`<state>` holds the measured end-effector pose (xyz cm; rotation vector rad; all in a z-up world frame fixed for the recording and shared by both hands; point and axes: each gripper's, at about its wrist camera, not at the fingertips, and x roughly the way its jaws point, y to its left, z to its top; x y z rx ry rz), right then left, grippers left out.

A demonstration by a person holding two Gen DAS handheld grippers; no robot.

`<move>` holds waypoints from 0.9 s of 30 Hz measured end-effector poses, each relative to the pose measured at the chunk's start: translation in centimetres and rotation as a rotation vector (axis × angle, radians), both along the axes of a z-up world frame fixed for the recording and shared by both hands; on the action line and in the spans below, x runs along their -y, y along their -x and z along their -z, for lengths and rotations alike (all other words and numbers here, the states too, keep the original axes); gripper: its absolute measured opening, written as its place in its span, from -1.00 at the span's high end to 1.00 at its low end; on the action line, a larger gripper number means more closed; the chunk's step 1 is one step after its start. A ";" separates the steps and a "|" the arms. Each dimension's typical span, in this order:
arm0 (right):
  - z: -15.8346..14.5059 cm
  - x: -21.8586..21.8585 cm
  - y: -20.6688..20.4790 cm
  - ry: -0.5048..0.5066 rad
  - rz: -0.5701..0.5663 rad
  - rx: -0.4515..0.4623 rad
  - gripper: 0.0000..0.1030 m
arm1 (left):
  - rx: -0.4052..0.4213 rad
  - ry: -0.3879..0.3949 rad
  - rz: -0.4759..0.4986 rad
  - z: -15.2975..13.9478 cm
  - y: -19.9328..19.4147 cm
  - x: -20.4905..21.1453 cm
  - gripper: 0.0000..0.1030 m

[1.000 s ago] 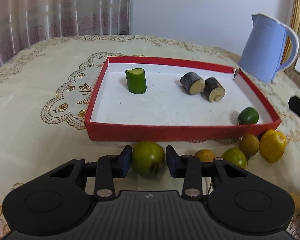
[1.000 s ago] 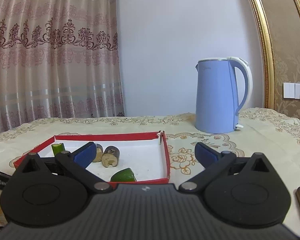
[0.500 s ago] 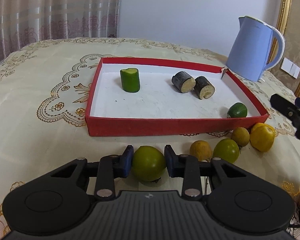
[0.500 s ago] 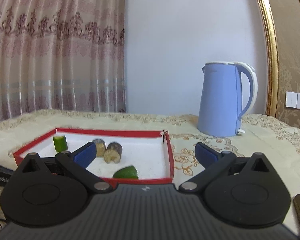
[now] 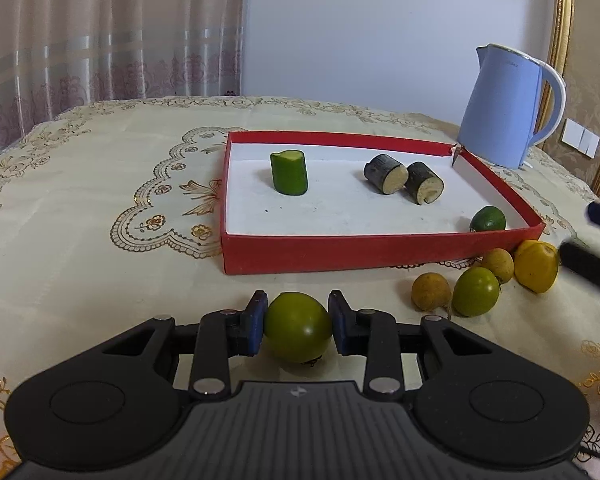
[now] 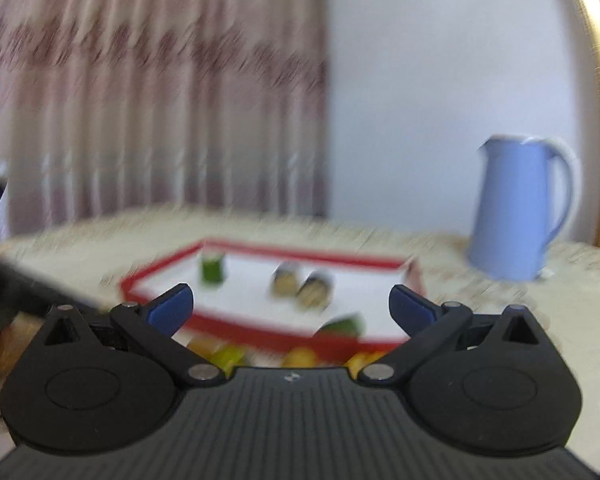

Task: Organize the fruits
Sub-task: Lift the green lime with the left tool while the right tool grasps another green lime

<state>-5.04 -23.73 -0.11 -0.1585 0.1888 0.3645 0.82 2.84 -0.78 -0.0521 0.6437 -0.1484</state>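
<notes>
My left gripper (image 5: 298, 318) is shut on a round green fruit (image 5: 298, 330) and holds it in front of the red tray (image 5: 340, 246). In the tray are a green cucumber piece (image 5: 289, 172), two dark cut pieces (image 5: 404, 178) and a small lime (image 5: 487, 219). Several yellow and green fruits (image 5: 476, 290) lie on the cloth at the tray's front right corner. My right gripper (image 6: 290, 304) is open and empty; its view is blurred and faces the tray (image 6: 260, 326), with fruits (image 6: 300, 356) just below its fingers.
A light blue kettle (image 5: 504, 120) stands behind the tray's right corner, also in the right wrist view (image 6: 516, 208). The table has an embroidered cream cloth (image 5: 80, 200). Curtains and a wall lie behind. The right gripper's dark fingers (image 5: 592, 264) show at the right edge.
My left gripper has closed on the green fruit and lifted it up and back from the tray. My right gripper has swung left and down toward the loose fruits, blurring its view.
</notes>
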 end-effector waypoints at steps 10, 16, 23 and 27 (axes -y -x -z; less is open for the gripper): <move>0.6 -3.7 0.8 0.224 -0.110 -0.014 -0.71 | 0.007 -0.010 0.027 0.4 0.5 -0.3 0.34; 1.2 -5.0 0.1 0.291 -0.168 -0.092 -0.07 | 0.011 0.005 0.018 0.7 0.6 -0.7 0.34; 1.2 -4.4 -1.7 0.260 -0.185 -0.173 0.07 | 0.023 -0.008 0.024 0.9 0.7 -0.5 0.34; 1.3 -4.6 -2.4 0.273 -0.182 -0.184 0.03 | 0.029 -0.017 0.026 0.9 0.8 -0.4 0.34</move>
